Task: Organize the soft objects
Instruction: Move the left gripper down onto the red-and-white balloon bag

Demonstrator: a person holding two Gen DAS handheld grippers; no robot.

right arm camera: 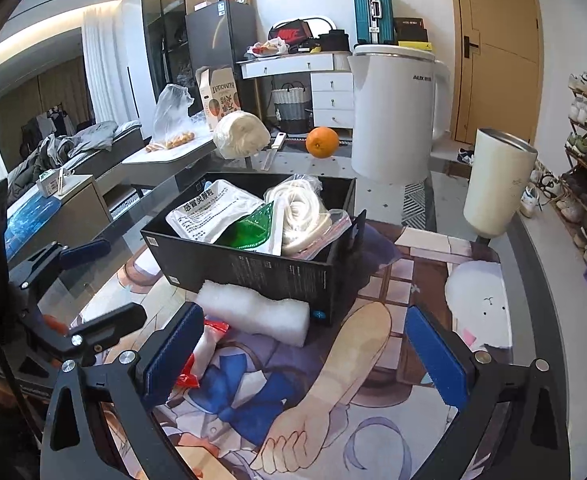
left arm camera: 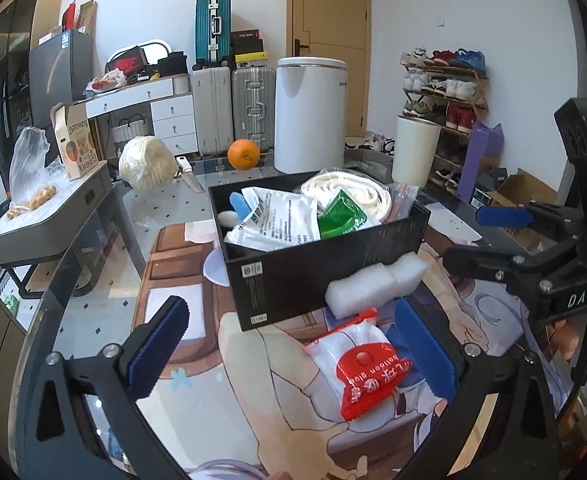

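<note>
A black box point(left arm camera: 313, 276) point(right arm camera: 277, 276) on the printed mat holds a white printed pouch point(left arm camera: 281, 220) point(right arm camera: 209, 212), a green packet point(left arm camera: 339, 216) point(right arm camera: 249, 228), a coiled white rope point(left arm camera: 349, 188) point(right arm camera: 301, 208) and a blue piece point(left arm camera: 239, 204). A white foam block point(left arm camera: 373, 284) point(right arm camera: 253, 312) lies against the box's near wall. A red-and-white balloon glue bag point(left arm camera: 361, 372) point(right arm camera: 197, 352) lies in front of it. My left gripper point(left arm camera: 293, 352) is open, with the bag between its fingers near the right finger. My right gripper point(right arm camera: 305, 352) is open and empty, near the foam.
A white kettle point(left arm camera: 309, 116) point(right arm camera: 393, 116), a cream tumbler point(left arm camera: 415, 152) point(right arm camera: 497, 184), an orange point(left arm camera: 243, 154) point(right arm camera: 322, 142), a white yarn ball point(left arm camera: 145, 162) point(right arm camera: 241, 134) and a knife point(left arm camera: 187, 172) stand behind the box. A side table point(left arm camera: 49, 216) is at left, a shoe rack point(left arm camera: 445, 92) at right.
</note>
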